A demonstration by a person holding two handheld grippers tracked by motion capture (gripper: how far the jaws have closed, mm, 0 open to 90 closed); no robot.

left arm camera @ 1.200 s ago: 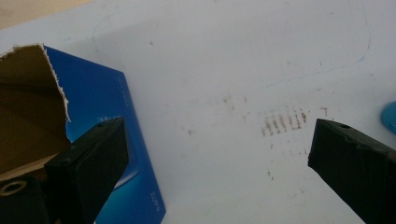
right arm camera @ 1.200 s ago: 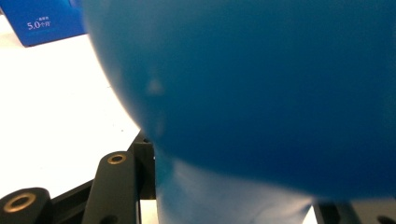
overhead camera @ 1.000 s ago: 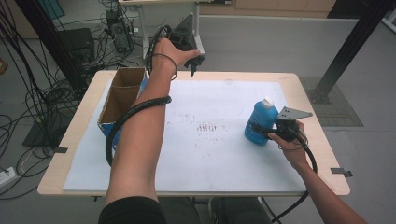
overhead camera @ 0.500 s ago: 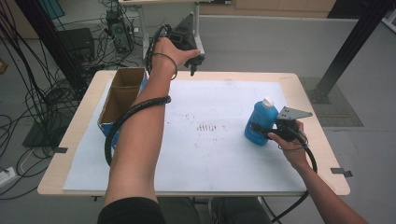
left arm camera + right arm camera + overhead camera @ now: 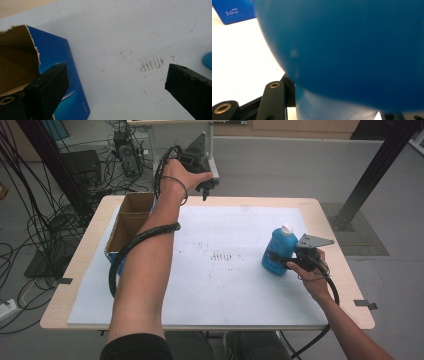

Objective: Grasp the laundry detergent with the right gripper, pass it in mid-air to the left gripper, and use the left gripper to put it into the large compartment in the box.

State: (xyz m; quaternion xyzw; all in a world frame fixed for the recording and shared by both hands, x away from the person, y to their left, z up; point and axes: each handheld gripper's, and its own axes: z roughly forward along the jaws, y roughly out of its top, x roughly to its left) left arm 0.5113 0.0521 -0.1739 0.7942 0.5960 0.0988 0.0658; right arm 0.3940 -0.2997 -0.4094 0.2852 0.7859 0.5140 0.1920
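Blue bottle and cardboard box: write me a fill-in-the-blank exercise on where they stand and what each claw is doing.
1. The right claw is shut on the blue ____.
2. The bottle stands upright with a ____ cap on top.
3. The open cardboard box sits at the table's ____ side in the high view.
4. The left claw hangs above the white mat with its jaws ____ and nothing between them.

Missing words: bottle; white; left; open
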